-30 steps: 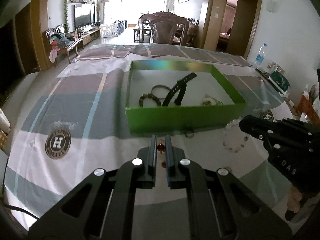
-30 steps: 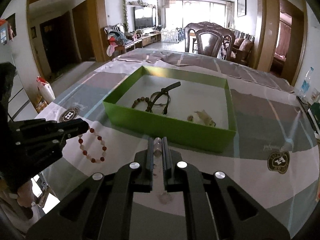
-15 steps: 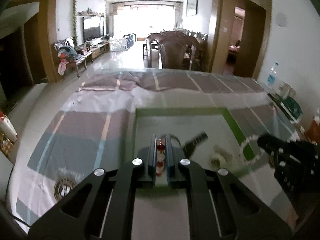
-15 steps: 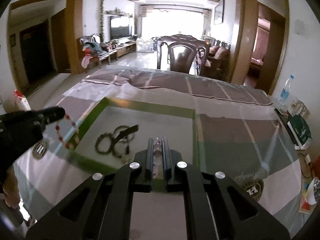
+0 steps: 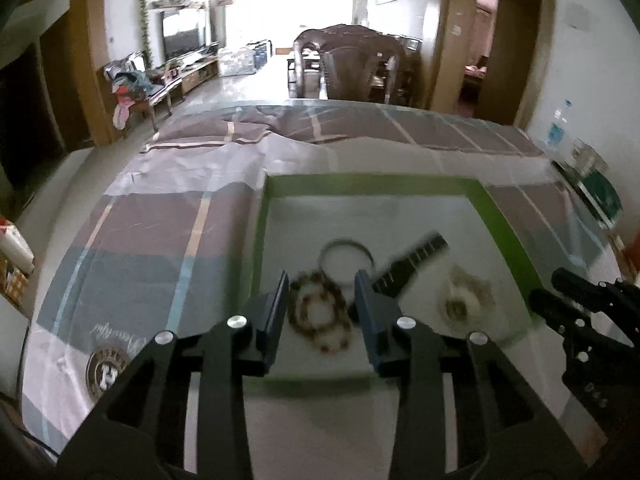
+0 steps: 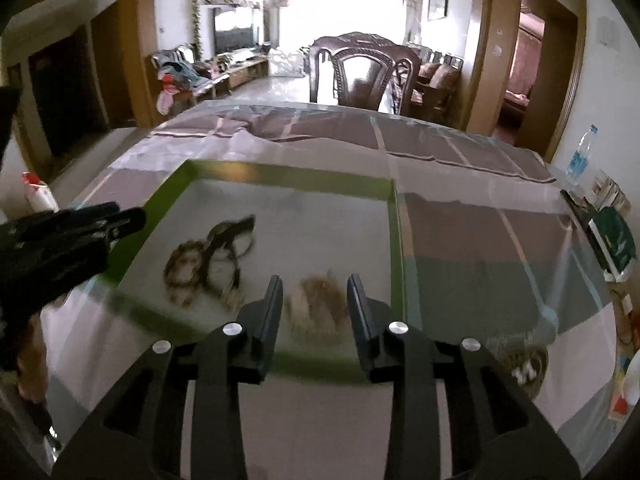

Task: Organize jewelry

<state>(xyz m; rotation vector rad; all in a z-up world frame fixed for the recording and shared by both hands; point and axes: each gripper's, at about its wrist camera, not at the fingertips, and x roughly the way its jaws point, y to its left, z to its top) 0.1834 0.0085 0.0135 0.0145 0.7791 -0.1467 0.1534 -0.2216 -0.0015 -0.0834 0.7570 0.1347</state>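
A green box (image 5: 376, 184) with a white floor lies on the table, also in the right wrist view (image 6: 396, 240). My left gripper (image 5: 322, 300) is open above its near left part, over blurred beaded bracelets (image 5: 320, 314), a thin ring bangle (image 5: 347, 256) and a black strap (image 5: 412, 266). My right gripper (image 6: 314, 300) is open above the near right part, over a blurred pale bracelet heap (image 6: 320, 300), which also shows in the left wrist view (image 5: 464, 296). Both grippers are empty.
A striped cloth (image 5: 160, 232) with round logos covers the table. A dark wooden chair (image 6: 364, 76) stands at the far end. A water bottle (image 6: 580, 156) and green booklets (image 6: 616, 240) sit at the right edge.
Both grippers were shut on bracelets and carried them over the green box. Now both have opened and the bracelets lie in the box.
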